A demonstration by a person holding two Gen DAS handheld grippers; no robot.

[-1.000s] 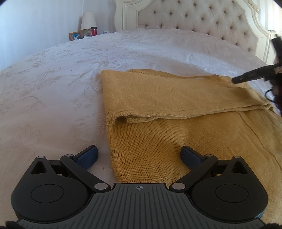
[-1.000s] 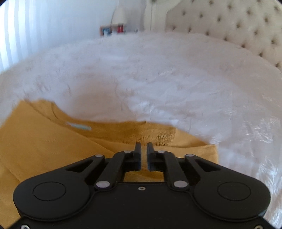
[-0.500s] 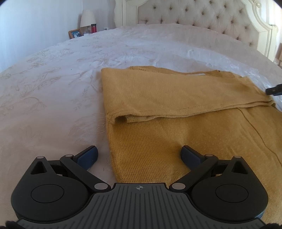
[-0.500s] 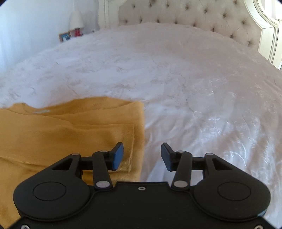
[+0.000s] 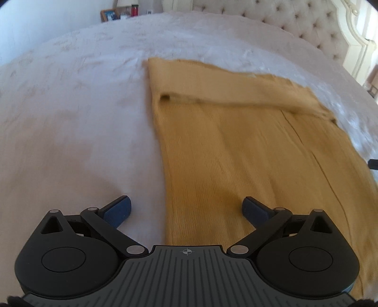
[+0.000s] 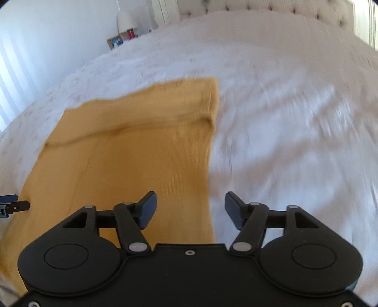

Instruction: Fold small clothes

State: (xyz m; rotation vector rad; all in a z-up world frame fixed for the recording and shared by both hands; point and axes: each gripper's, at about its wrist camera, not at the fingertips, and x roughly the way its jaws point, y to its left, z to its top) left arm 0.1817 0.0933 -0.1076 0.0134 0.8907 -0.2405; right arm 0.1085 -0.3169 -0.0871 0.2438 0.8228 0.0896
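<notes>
A mustard-yellow knit garment [image 5: 236, 146] lies flat on the white bedspread [image 5: 78, 113], its far part folded back toward me into a thick band. My left gripper [image 5: 186, 209] hovers open over the garment's near left edge, one finger over the bedspread and one over the knit. In the right wrist view the same garment [image 6: 132, 153] fills the left half. My right gripper [image 6: 190, 207] straddles its right edge, jaws still opening and nothing between the pads. The tip of the other gripper [image 6: 14, 205] peeks in at the far left.
A tufted cream headboard [image 5: 295, 21] closes the far end of the bed. A nightstand with a lamp [image 6: 125, 17], a picture frame [image 5: 108, 15] and a red bottle stands at the back left. Bedspread [image 6: 295, 118] stretches wide to the right of the garment.
The right gripper let go of the folded-over fabric, opened and pulled back toward the near right edge. The left gripper drew back along the left edge, so more of the garment shows.
</notes>
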